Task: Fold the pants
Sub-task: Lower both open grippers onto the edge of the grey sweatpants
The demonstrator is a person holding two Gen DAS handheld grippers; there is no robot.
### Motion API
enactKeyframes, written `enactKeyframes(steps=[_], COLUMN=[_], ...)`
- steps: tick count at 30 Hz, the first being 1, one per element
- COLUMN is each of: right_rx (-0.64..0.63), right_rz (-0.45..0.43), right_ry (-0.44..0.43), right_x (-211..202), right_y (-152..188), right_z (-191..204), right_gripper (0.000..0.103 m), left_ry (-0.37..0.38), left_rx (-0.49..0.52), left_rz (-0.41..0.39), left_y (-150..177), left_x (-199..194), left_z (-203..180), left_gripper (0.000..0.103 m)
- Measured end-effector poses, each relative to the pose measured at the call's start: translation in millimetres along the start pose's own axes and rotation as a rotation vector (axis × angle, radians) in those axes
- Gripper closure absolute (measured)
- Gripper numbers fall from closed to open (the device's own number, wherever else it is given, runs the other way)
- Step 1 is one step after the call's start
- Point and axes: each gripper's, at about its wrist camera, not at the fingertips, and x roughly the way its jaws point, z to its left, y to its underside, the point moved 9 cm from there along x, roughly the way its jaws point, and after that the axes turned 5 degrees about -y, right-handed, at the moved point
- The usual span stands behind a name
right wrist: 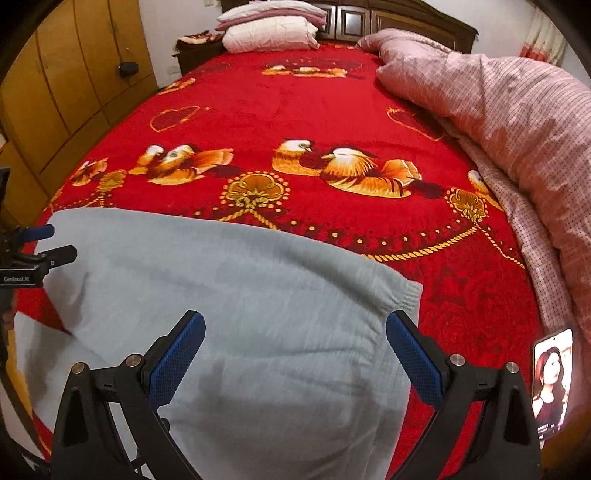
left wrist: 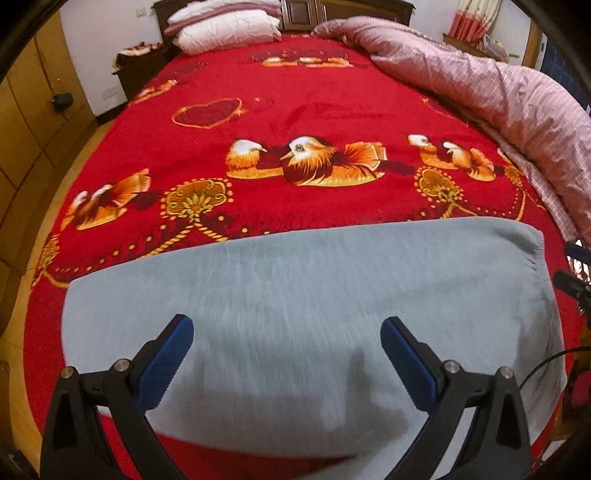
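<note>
Grey fleece pants [left wrist: 295,314] lie flat across the near end of the bed, on a red blanket [left wrist: 295,110] patterned with mandarin ducks. Both tools hover above the cloth. The left gripper [left wrist: 286,354] has its blue-padded fingers spread wide, holding nothing. The right gripper [right wrist: 295,350] is likewise spread, over the elastic waistband [right wrist: 391,306]. A phone [right wrist: 552,384] rests on the blanket to the right, and a pink checked quilt [right wrist: 517,122] is bunched along that side.

Red duck-print bedspread [right wrist: 295,110] is covering the bed w/ white pillows [right wrist: 271,37] stacking at the dark wood headboard [right wrist: 388,20]. Pink checked quilt [right wrist: 517,110] is bunching on the right. Yellow wood wardrobe [right wrist: 74,85] is standing left; curtain [left wrist: 469,18] is hanging far right.
</note>
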Motion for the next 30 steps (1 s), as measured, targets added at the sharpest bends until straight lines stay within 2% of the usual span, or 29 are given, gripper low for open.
enactKeyframes(steps=[6,12,16,19,30], right_rx=[0.016,0.066,0.072,0.077,0.064], right_rz=[0.051,0.078,0.12,0.149,0.111], right_ry=[0.019,0.028,0.032,0.022,-0.007], right_x=[30.2,57.3,79.8,95.1,103.1], right_y=[-11.4,-23.6,-23.2,-16.9,-15.6], right_z=[-23.8,-48.7,-57.9,-60.6,-66.5], right_gripper=[0.002,0.002,0.002,0.002,0.0], left_ry=[0.023,0.083,0.095,0.119,0.134], left_rx=[0.057,0.112,0.161,0.161,0.16], left_rz=[0.045,0.08,0.078,0.081,0.085], left_y=[-13.3,-23.1,-28.3,-32.3,-31.4], left_x=[34.3,62.0,75.8,81.7,85.8], left_z=[-3.7,-15.9,-21.9,-20.9,-20.2], left_gripper=[0.0,0.0,0.0,0.0,0.0])
